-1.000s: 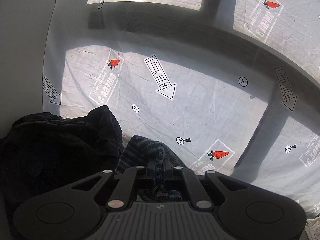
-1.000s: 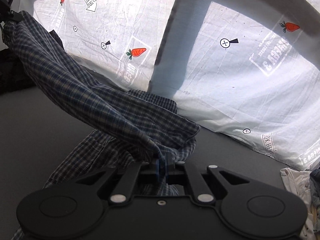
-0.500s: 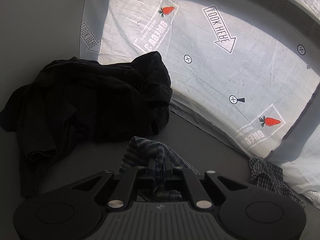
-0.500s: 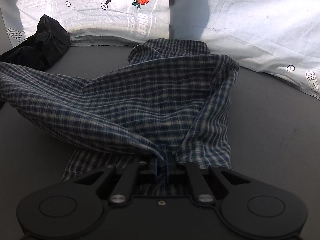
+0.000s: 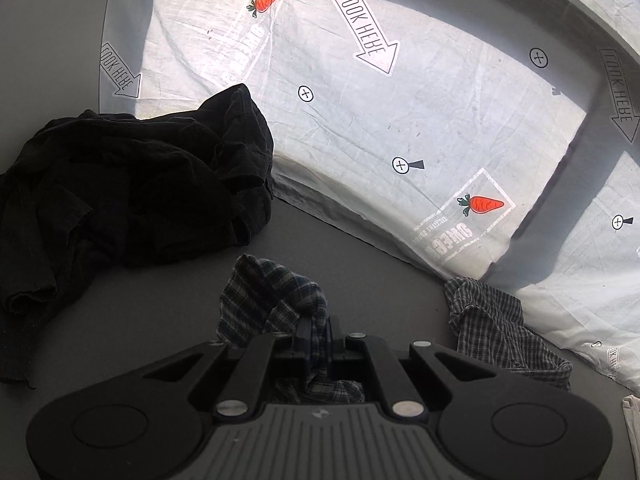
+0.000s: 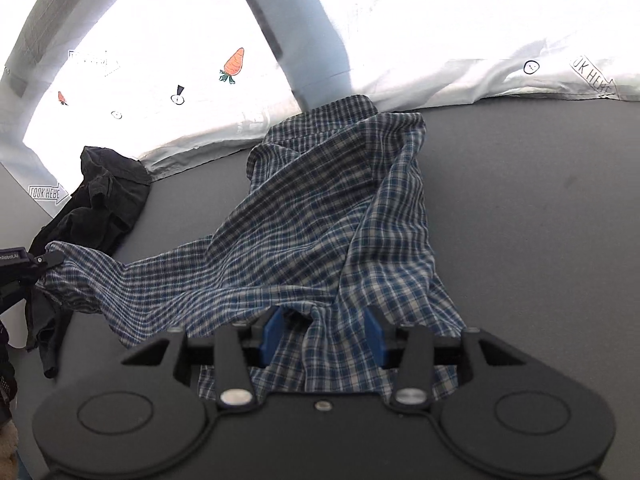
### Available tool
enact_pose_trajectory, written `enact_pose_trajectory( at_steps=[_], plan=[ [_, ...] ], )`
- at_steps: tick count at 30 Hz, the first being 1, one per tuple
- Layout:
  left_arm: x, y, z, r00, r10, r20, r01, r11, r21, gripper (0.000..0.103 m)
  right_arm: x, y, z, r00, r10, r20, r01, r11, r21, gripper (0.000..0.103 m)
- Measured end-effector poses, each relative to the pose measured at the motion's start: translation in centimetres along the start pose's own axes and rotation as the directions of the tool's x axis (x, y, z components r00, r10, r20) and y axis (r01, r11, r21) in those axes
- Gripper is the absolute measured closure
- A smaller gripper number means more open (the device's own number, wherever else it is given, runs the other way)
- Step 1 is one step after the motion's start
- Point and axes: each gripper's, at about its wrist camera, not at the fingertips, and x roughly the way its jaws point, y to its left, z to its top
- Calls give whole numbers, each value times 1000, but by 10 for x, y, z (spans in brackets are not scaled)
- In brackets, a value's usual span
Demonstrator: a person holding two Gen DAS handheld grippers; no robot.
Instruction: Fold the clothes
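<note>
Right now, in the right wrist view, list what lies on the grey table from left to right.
Left gripper pinching the shirt's end → black garment → plaid shirt spread across the middle → bare grey table.

plaid shirt (image 6: 320, 216): thin woven cloth, blue, white and dark check, matt, softly creased; centre of the right wrist view.
dark garment (image 5: 132, 184): black cloth, matt, heavily rumpled; left of the left wrist view.
table (image 6: 540, 208): grey top, smooth and matt, with a faint smudge; right of the right wrist view.
printed sheet (image 5: 400, 120): thin white film or cloth, creased, slightly sheeny where lit, printed with carrots and arrows; upper part of the left wrist view.
left gripper (image 5: 318, 330): black matt plastic body, ribbed grey panel, small shiny metal pins.
right gripper (image 6: 322, 334): black matt plastic, metal pins; its pads (image 6: 269, 334) are blue, smooth plastic or rubber.
</note>
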Motion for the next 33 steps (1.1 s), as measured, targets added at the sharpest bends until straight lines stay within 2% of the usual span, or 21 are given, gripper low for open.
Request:
enact_pose_trajectory(
  at_steps=[3, 5, 8, 9, 10, 11, 12, 13, 14, 15, 17, 19, 21, 24, 25, 26, 29, 30, 33],
  plan=[
    [11, -26, -15, 994, -87, -64, 89, 996, 29, 96, -8, -12, -2, 1000, 2, 23, -3, 999, 54, 58],
    [24, -44, -32, 976, -169, -140, 174, 984, 24, 95, -9, -18, -3, 1000, 5, 26, -8, 996, 90, 61],
    [41, -60, -60, 930, -241, -278, 256, 967, 18, 89, -7, -25, -5, 999, 20, 33, -24, 990, 141, 63],
    [46, -65, -69, 909, -261, -324, 281, 960, 15, 84, -6, -27, -5, 998, 39, 39, -45, 985, 168, 64],
    [52, -69, -78, 886, -280, -368, 305, 952, 10, 84, -8, -30, -5, 998, 51, 47, -59, 981, 187, 65],
    [57, -74, -87, 861, -298, -412, 329, 944, 4, 80, -10, -31, -5, 996, 63, 55, -73, 976, 205, 69],
    [57, -77, -93, 847, -312, -431, 349, 937, 7, 68, -10, -33, -5, 995, 74, 60, -86, 973, 216, 73],
    [53, -77, -96, 842, -326, -430, 366, 931, 11, 61, -10, -34, -4, 994, 86, 64, -99, 969, 226, 81],
    [49, -76, -97, 840, -339, -424, 378, 926, 7, 48, -9, -34, -4, 992, 102, 67, -115, 965, 236, 89],
    [45, -72, -97, 836, -358, -416, 388, 922, -13, 41, -7, -35, -3, 990, 123, 66, -136, 960, 243, 92],
    [37, -61, -97, 828, -396, -396, 403, 913, -70, 40, 0, -31, -1, 983, 177, 56, -185, 950, 251, 97],
    [31, -48, -97, 832, -412, -372, 393, 910, -129, 39, 9, -26, 0, 971, 235, 49, -240, 931, 277, 97],
    [27, -32, -96, 836, -425, -348, 379, 905, -195, 39, 20, -26, -1, 947, 316, 56, -315, 879, 359, 97],
    [25, -13, -99, 829, -448, -334, 372, 889, -268, 37, 38, -27, -2, 898, 434, 70, -410, 771, 487, 95],
    [26, -7, -100, 825, -455, -336, 371, 883, -287, 37, 43, -26, -3, 887, 457, 72, -427, 748, 509, 94],
    [25, -2, -101, 814, -471, -340, 378, 874, -306, 35, 46, -24, -3, 877, 476, 74, -439, 728, 526, 94],
    [25, 9, -105, 748, -557, -360, 435, 822, -368, 26, 57, -19, -6, 848, 525, 78, -467, 669, 578, 90],
    [25, 10, -107, 732, -578, -361, 452, 808, -377, 25, 59, -18, -8, 846, 527, 76, -465, 662, 588, 89],
    [17, 12, -106, 726, -602, -331, 484, 790, -376, 22, 64, -20, -12, 852, 519, 62, -444, 657, 609, 84]
  ],
)
